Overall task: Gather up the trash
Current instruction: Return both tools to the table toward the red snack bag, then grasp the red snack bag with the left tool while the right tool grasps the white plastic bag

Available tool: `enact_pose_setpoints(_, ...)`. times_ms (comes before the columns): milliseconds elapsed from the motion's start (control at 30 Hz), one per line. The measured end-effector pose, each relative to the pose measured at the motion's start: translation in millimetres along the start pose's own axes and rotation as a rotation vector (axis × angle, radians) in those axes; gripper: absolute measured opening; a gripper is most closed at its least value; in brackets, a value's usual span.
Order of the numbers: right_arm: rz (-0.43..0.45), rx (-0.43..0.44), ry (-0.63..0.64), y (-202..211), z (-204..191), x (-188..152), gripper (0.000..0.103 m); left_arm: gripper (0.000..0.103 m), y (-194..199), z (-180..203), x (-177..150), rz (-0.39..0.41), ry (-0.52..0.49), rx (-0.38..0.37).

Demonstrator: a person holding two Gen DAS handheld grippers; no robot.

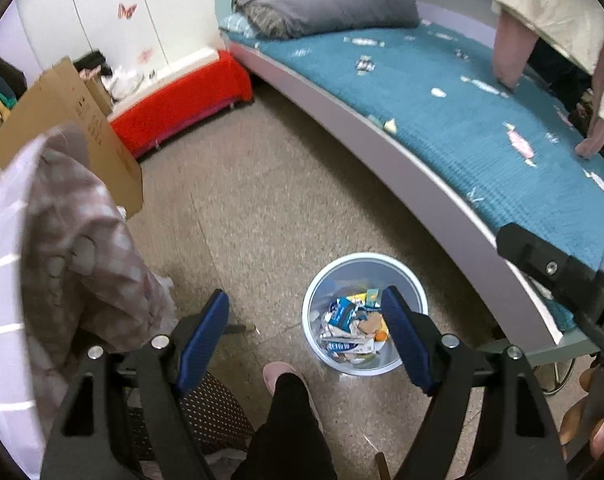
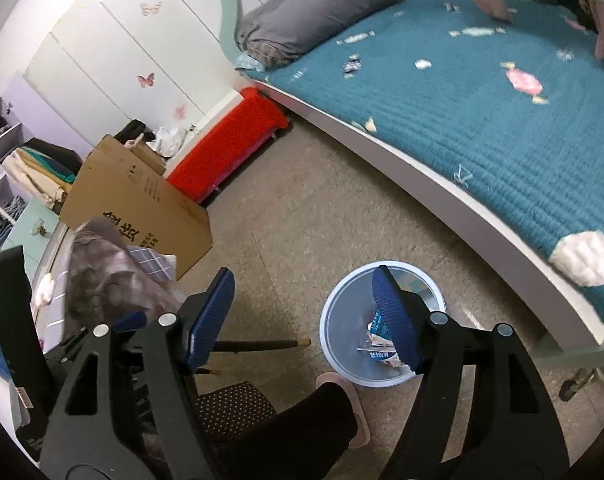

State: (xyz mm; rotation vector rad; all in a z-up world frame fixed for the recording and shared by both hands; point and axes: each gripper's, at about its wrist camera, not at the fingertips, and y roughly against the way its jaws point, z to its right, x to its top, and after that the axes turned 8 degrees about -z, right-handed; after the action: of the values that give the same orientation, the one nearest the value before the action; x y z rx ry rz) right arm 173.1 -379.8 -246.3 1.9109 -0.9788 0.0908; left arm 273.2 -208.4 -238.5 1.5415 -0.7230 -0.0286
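Both hands are up over the floor and nothing is in either one. My left claw (image 1: 304, 334) stands spread wide, blue pads apart, only floor and my own dark trouser leg (image 1: 290, 420) showing between them. My right claw (image 2: 304, 318) is spread as well, empty, its right pad hanging across the mouth of the bin (image 2: 342, 344).

Risks, working left to right. Far left there is a heap of checked cloth (image 1: 74, 248) and a cardboard box (image 2: 142, 200) crowding my left side; swing that arm out carelessly and I snag fabric instead of rubbish. In the middle, my foot in a pink slipper (image 1: 280, 372) sits just beside the bin, so a shuffle forward could knock the bin over and spill what is already in. The bin itself looks light, thin-walled plastic; I judge a clip from a pad would tip it easily.

Then the bed (image 2: 442, 184) on the right. The teal cover (image 2: 482, 132) is still strewn with wrappers: a pink sweet wrapper (image 2: 524, 82), a pale one (image 2: 478, 32), a dark crumpled one (image 2: 352, 65), and a white wad of tissue (image 2: 586, 258) at the near edge. They lie flat on soft ribbed quilt, so the likely slip is pinching cover along with wrapper, or the thin film sliding out.

Inside the bin: a loose jumble of blue-and-white packets (image 1: 344, 314), paper scraps, a bit of orange, well below the rim.
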Motion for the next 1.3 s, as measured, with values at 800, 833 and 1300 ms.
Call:
enact_pose_setpoints(800, 0.024, 0.259, 0.456, 84, -239, -61, 0.076, 0.081, 214, -178, -102, 0.348, 0.095, 0.352)
enact_pose_setpoints(833, 0.011, 0.265, 0.474, 82, -251, -65, 0.076, 0.081, 215, -193, -108, 0.336, 0.100, 0.376)
enact_pose_setpoints(1300, -0.193, 0.320, 0.708, 1, -422, -128, 0.078, 0.081, 214, -377, -199, 0.293, 0.113, 0.459)
